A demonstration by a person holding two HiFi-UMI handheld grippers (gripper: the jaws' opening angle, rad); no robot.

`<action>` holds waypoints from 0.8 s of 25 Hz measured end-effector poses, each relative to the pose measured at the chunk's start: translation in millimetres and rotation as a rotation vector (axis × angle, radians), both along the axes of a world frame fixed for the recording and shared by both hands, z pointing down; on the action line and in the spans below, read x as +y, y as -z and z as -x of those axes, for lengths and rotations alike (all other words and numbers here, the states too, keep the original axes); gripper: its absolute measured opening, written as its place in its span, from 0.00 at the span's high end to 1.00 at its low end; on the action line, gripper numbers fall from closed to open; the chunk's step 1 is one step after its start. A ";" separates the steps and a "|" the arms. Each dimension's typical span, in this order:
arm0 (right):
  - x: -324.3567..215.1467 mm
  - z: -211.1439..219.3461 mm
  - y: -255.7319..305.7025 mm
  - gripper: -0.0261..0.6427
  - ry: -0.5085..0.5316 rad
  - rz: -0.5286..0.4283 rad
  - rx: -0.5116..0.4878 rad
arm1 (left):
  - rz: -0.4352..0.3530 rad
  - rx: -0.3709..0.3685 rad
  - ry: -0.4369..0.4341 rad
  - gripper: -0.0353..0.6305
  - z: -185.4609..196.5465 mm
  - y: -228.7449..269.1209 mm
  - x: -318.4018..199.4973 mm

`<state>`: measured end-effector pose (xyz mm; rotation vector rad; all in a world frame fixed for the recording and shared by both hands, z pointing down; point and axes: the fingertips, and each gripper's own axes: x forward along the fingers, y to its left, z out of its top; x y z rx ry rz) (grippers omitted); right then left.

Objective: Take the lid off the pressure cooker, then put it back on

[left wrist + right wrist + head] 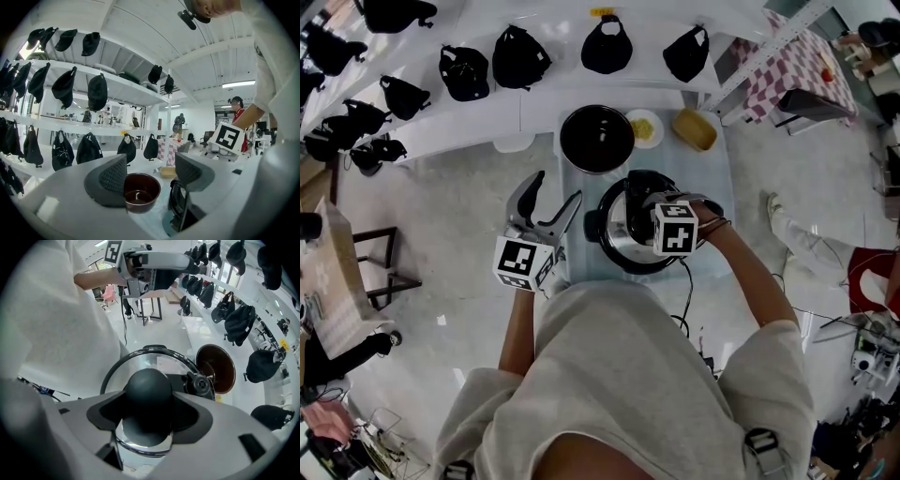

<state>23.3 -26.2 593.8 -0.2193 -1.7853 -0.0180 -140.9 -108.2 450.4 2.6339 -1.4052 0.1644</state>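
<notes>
knob [147,385] is sitting squarely in the right gripper [149,411], folks, and the jaws are pinching it from both sides, pads wrapping round the black ball. under it the glass lid [140,364] is spreading out in its dark rim, lying directly below that gripper, so the coming move is looking like a straight lift along the knob's upright axis. whether the lid is seated or just clear of the pot, these views are not telling. the pressure cooker [619,246] is standing on the small table [712,169] right in front of the person, with a dark bowl [596,139] just behind it. over on the other side the left gripper [555,192] is hovering beside the cooker, near but apart, jaws spread wide and nothing between them. the right hand is the nearer one by far, and it is doing the work.
</notes>
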 end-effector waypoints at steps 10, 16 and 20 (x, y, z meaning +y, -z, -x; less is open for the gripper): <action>-14.4 9.8 40.5 0.52 -0.074 -0.063 -0.107 | -0.003 -0.007 -0.001 0.48 1.8 0.9 1.7; -29.2 17.9 57.4 0.52 -0.197 -0.103 -0.235 | -0.007 -0.013 -0.005 0.48 2.6 2.9 1.8; -53.3 18.5 78.8 0.52 -0.409 -0.136 -0.432 | -0.015 -0.024 -0.005 0.48 3.8 6.2 -1.0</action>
